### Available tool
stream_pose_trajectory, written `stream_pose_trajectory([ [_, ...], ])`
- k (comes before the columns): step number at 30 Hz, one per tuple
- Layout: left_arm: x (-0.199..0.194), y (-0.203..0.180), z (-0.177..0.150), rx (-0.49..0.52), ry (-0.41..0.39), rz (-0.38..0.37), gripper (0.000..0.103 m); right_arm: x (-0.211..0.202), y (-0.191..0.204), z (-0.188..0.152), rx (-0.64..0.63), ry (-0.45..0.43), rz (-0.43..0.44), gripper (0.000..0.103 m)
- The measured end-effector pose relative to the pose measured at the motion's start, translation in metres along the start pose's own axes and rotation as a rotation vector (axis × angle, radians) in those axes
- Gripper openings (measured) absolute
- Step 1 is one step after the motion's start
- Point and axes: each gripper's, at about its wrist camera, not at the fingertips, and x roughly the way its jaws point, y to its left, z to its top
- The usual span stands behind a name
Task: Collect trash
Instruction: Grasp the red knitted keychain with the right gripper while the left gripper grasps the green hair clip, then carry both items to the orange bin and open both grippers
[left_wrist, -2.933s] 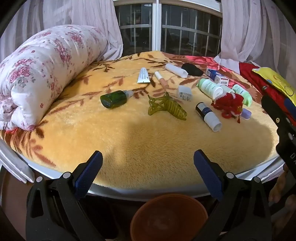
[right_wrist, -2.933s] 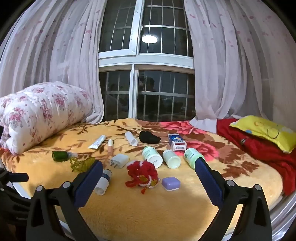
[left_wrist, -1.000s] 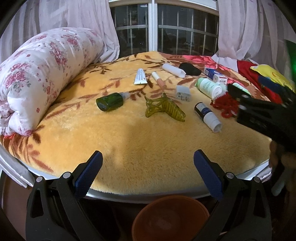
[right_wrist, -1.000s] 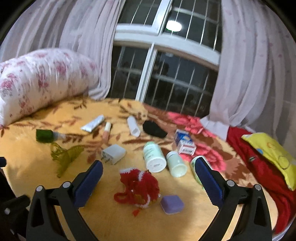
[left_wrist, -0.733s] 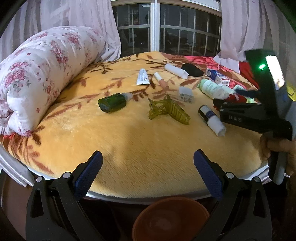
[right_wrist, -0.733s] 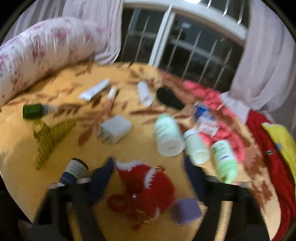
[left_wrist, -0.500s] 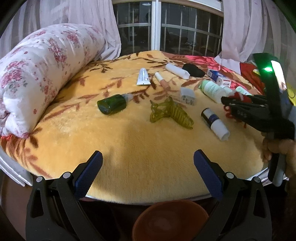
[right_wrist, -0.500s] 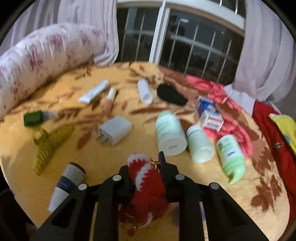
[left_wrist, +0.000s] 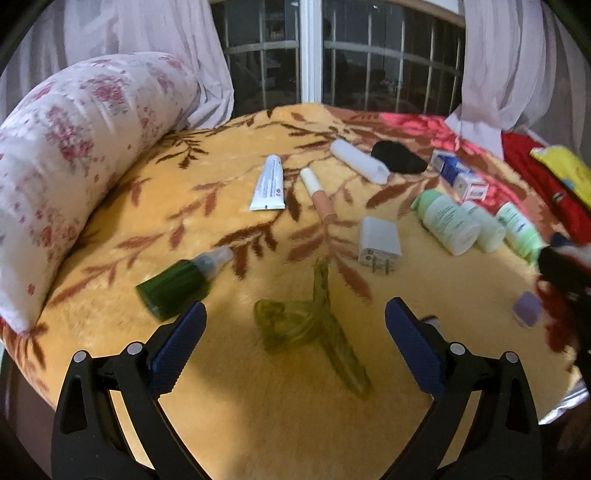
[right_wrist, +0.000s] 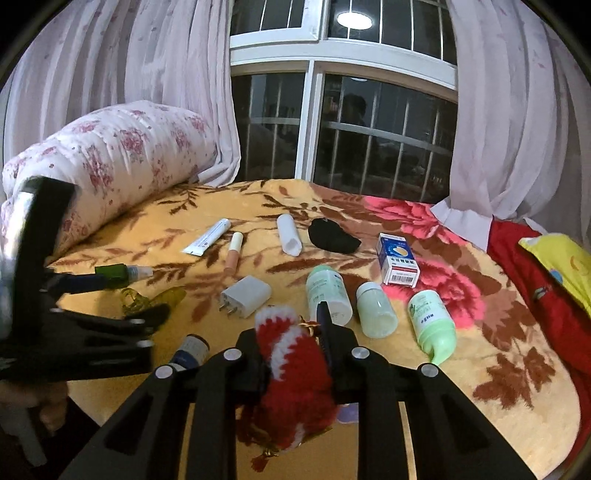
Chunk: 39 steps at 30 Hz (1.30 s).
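- Bed with a yellow blanket, bottles scattered around.
- Right gripper fingers clamped on the red knit toy, 6 o'clock.
- Left gripper fingers wide open over the hair clip, holding nothing.

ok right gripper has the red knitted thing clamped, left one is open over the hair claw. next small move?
Probably lift the right gripper clear of the yellow floral blanket before carrying off. Its jaws are shut on the red-and-white knitted ornament, which still hangs low near the purple block. The left gripper is open, framing the olive-green plastic hair claw, nothing held.
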Motion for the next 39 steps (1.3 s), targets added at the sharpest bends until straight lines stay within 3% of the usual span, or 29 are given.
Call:
stream_pose_trajectory([
  [3,0.023,-0.003,0.001,-0.01,0.081,-0.06,0.05,-0.002,-0.002,-0.003,0.01,-0.003,0.011,0.022],
  [4,0.028,-0.003,-0.001,-0.022,0.093,-0.071,0.045,-0.002,-0.003,-0.004,0.01,-0.004,0.014,0.022],
  [15,0.007,0.01,-0.009,-0.024,0.034,-0.104,0.043,-0.012,0.005,-0.006,-0.003,-0.02,0.029,0.022],
  [24,-0.046,0.021,-0.025,0.007,-0.011,-0.16,0.043,-0.033,0.024,-0.008,-0.022,-0.035,0.075,0.022],
  [28,-0.074,0.021,-0.041,0.04,-0.003,-0.217,0.043,-0.05,0.038,-0.015,-0.036,-0.02,0.137,0.022],
  [33,-0.105,0.022,-0.077,0.111,0.062,-0.293,0.043,-0.072,0.057,-0.041,-0.03,0.08,0.275,0.022],
  [39,-0.102,0.021,-0.136,0.149,0.212,-0.332,0.043,-0.062,0.081,-0.099,-0.013,0.31,0.362,0.022],
])
